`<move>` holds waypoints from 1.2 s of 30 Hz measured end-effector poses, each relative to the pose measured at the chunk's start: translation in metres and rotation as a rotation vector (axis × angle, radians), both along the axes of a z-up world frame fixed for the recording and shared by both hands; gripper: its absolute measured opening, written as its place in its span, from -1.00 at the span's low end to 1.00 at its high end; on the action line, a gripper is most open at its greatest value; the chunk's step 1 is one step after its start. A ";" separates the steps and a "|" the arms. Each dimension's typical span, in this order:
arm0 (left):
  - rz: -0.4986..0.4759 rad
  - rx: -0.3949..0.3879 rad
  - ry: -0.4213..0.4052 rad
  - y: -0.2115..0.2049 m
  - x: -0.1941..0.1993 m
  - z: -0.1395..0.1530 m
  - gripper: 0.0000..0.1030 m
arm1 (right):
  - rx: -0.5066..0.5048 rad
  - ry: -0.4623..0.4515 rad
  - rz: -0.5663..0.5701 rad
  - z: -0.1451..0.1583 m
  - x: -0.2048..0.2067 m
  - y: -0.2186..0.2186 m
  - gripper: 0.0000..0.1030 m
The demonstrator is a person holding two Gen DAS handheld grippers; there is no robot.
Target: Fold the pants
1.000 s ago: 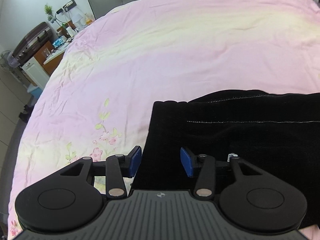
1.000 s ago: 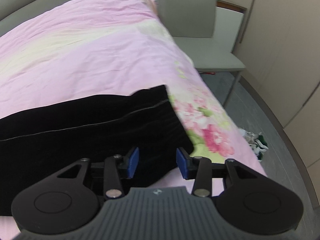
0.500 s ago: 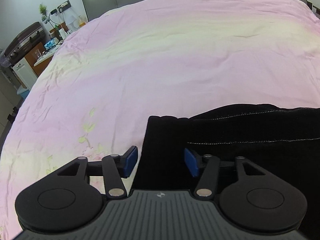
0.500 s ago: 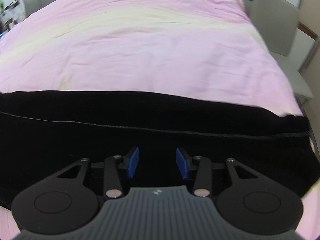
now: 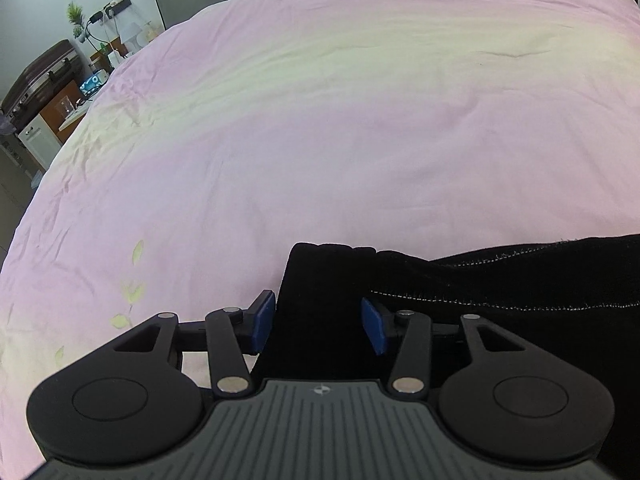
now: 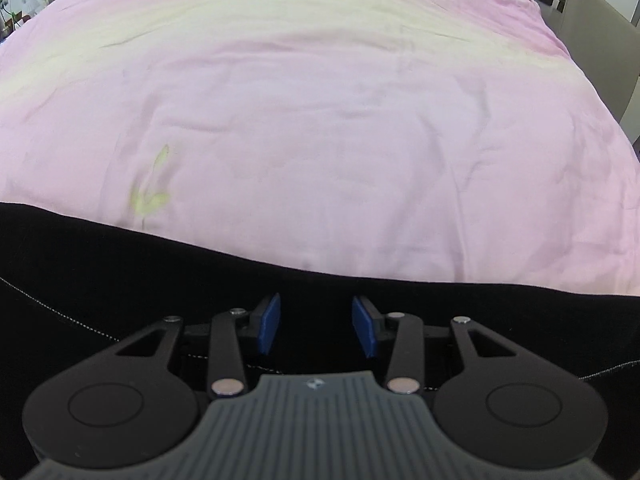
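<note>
Black pants lie flat on the pink bed cover. The left gripper hangs spread over their end; the right gripper, also spread, hangs over their middle.

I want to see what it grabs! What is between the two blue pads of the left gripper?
In the left wrist view, the end of the black pants lies between the left gripper's open blue pads.

No readable text, label, brand, number or sign in either wrist view.
</note>
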State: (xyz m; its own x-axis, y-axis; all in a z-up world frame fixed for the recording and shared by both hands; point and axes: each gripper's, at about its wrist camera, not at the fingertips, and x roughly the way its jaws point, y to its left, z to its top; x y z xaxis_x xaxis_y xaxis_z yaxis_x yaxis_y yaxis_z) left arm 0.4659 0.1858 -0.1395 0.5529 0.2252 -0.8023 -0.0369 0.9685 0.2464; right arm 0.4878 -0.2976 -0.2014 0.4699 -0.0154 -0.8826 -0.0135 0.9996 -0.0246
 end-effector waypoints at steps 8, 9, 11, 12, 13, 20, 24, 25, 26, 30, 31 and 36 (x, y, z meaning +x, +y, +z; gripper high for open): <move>-0.015 0.053 -0.001 -0.005 -0.014 0.032 0.22 | -0.023 -0.035 0.020 0.031 -0.022 0.003 -0.17; -0.022 0.051 -0.008 -0.004 -0.022 0.041 0.23 | -0.012 -0.047 0.027 0.037 -0.030 0.004 -0.11; -0.031 0.038 -0.024 0.002 -0.039 0.062 0.28 | 0.012 -0.072 0.047 0.051 -0.050 0.007 -0.01; -0.042 0.028 -0.032 0.005 -0.048 0.071 0.30 | 0.026 -0.082 0.056 0.057 -0.060 0.008 -0.01; -0.051 0.020 -0.042 0.007 -0.059 0.080 0.31 | 0.045 -0.090 0.066 0.063 -0.073 0.010 -0.01; -0.086 -0.009 -0.038 0.024 -0.133 0.103 0.34 | 0.149 -0.096 0.059 0.079 -0.157 0.024 0.02; -0.059 -0.065 -0.017 0.033 -0.165 0.099 0.34 | 0.209 -0.114 0.048 0.080 -0.207 0.038 0.06; -0.049 -0.096 -0.019 0.037 -0.173 0.097 0.34 | 0.229 -0.124 0.048 0.081 -0.220 0.043 0.11; -0.031 -0.136 -0.024 0.041 -0.180 0.095 0.35 | 0.248 -0.137 0.056 0.080 -0.236 0.050 0.12; 0.078 -0.320 -0.092 0.058 -0.202 0.077 0.45 | 0.332 -0.167 0.076 0.067 -0.283 0.082 0.12; 0.114 -0.362 -0.117 0.063 -0.207 0.071 0.46 | 0.353 -0.169 0.082 0.060 -0.293 0.093 0.12; 0.243 -0.555 -0.181 0.082 -0.220 0.044 0.48 | 0.318 -0.173 0.145 0.032 -0.314 0.151 0.12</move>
State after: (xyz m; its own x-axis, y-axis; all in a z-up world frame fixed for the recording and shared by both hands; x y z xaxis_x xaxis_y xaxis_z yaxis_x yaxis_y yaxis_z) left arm 0.2459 0.2677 -0.0955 0.6760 -0.0620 -0.7342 -0.2657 0.9089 -0.3213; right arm 0.1741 -0.1468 -0.1698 0.5895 0.3239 -0.7399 -0.1778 0.9456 0.2723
